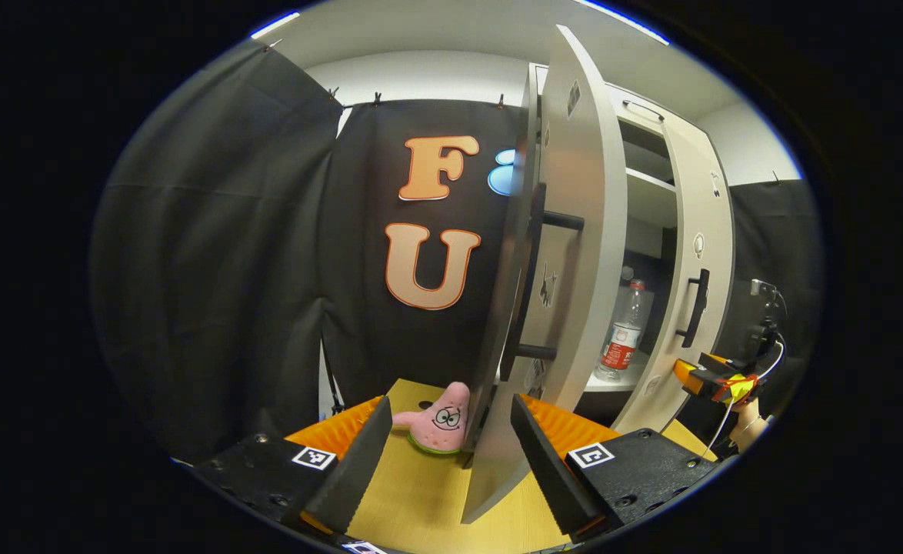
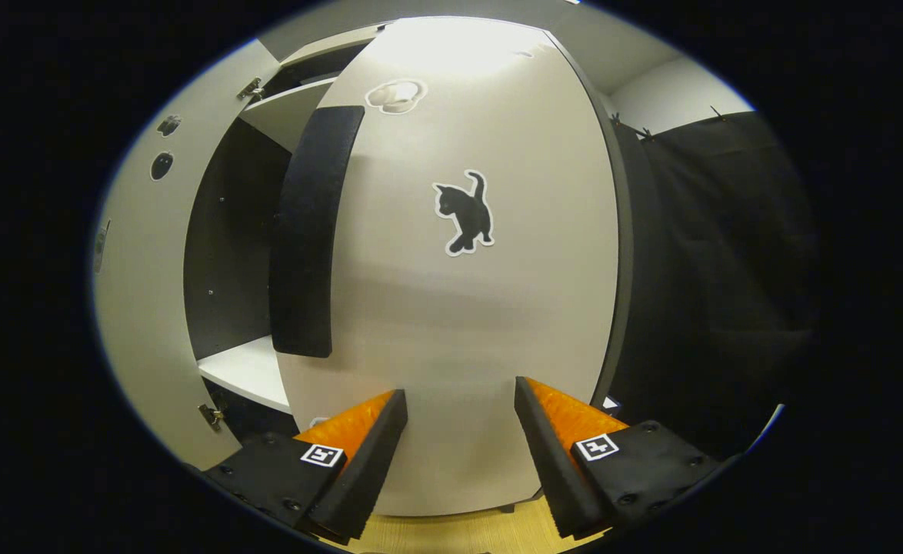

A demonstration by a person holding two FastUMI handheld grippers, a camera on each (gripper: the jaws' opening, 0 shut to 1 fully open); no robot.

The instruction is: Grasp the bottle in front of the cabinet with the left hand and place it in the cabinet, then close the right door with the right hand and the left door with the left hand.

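Observation:
A clear bottle [image 1: 623, 332] with a red label stands upright on the cabinet's lower shelf [image 1: 613, 381], seen through the gap between the doors. The left door [image 1: 574, 231] stands open, edge-on to me, with its lower edge between the spread fingers of my left gripper [image 1: 451, 435], which is open and holds nothing. In the right gripper view, the right door [image 2: 467, 308] with a cat sticker and a black handle [image 2: 309, 231] is very close. My right gripper [image 2: 459, 419] is open with its fingertips at the door's face. The right gripper [image 1: 717, 381] also appears far off beside the right door [image 1: 701, 254].
A pink star-shaped plush toy [image 1: 442, 419] lies on the wooden tabletop [image 1: 421, 492] just left of the left door's edge. Black cloth walls close the booth behind and to both sides. The left door [image 2: 136, 308] and a white shelf [image 2: 244, 369] show left of the right door.

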